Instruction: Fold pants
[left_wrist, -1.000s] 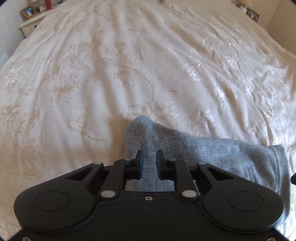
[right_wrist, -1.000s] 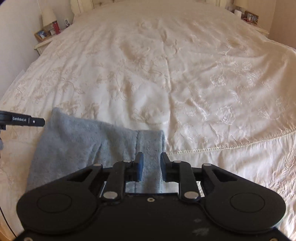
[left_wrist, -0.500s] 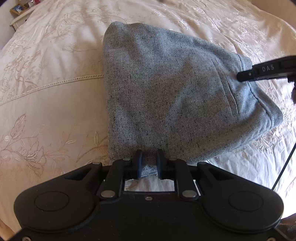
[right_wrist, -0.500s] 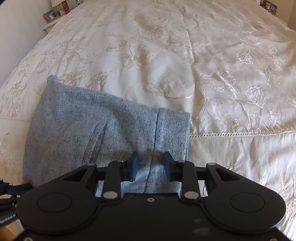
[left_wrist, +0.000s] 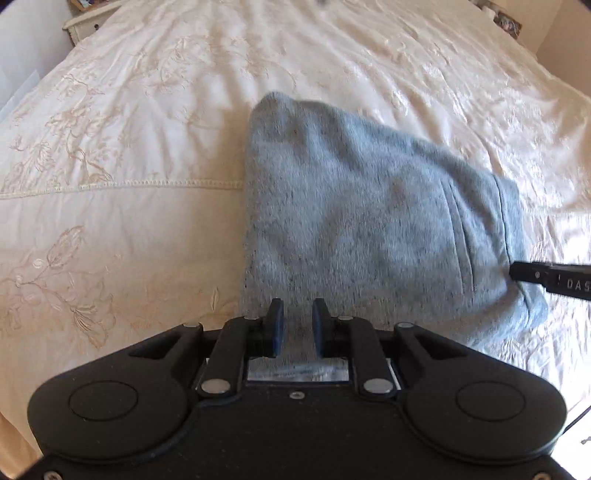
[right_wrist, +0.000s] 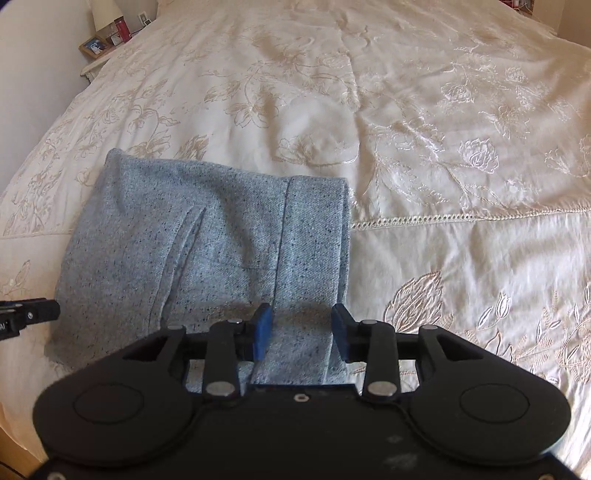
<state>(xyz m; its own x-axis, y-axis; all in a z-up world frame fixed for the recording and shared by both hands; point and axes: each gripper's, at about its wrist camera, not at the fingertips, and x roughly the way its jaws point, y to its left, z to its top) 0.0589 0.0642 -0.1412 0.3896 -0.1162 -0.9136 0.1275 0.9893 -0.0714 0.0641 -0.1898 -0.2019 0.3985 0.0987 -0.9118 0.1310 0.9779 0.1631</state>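
Left wrist view: the folded grey pants (left_wrist: 362, 229) lie on the cream embroidered bed (left_wrist: 129, 122), filling the centre toward 3 o'clock. The left gripper (left_wrist: 297, 326) has its 2 fingers parting slightly, cloth between them; whether they pinch it I cannot tell.

Right wrist view: the pants (right_wrist: 207, 243) lie at 9 o'clock. The right gripper (right_wrist: 300, 330) fingers are opening, apart over the waistband without pressing it.
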